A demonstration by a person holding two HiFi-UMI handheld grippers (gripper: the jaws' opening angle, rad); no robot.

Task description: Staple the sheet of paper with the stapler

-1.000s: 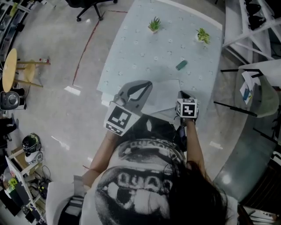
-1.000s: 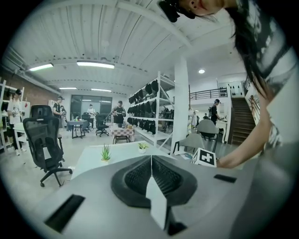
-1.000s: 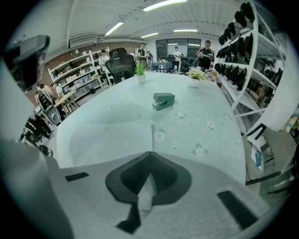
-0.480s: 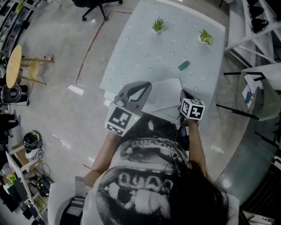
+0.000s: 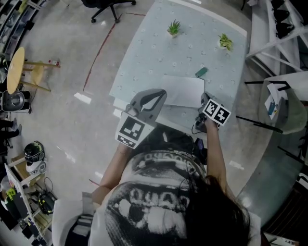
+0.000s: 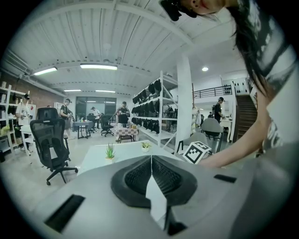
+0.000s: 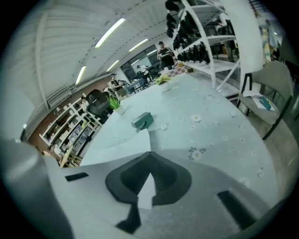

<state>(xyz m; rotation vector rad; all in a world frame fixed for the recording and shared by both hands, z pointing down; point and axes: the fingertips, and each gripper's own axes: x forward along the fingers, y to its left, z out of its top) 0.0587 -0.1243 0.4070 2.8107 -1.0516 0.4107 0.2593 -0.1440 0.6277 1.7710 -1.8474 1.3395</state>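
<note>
The white sheet of paper [image 5: 183, 90] lies over the near part of the flowered table [image 5: 154, 53]. My right gripper [image 5: 202, 99] is shut on its near right corner. In the right gripper view the sheet [image 7: 119, 148] spreads left from the closed tips of that gripper [image 7: 149, 152]. The small green stapler [image 5: 200, 72] lies beyond the sheet, also seen from the right gripper [image 7: 142, 121]. My left gripper [image 5: 162, 92] has its jaws together [image 6: 151, 156] at the sheet's left edge. I cannot tell whether it pinches the paper.
Two small potted plants [image 5: 173, 27] [image 5: 223, 40] stand at the table's far end. A grey chair [image 5: 288, 103] and white shelving stand to the right. An office chair [image 5: 103, 7] is on the floor at the far left. People stand in the background of both gripper views.
The right gripper has moved right and rolled, so its marker cube now faces differently. The sheet has shifted further onto the table and lies flatter. The left gripper has stayed put.
</note>
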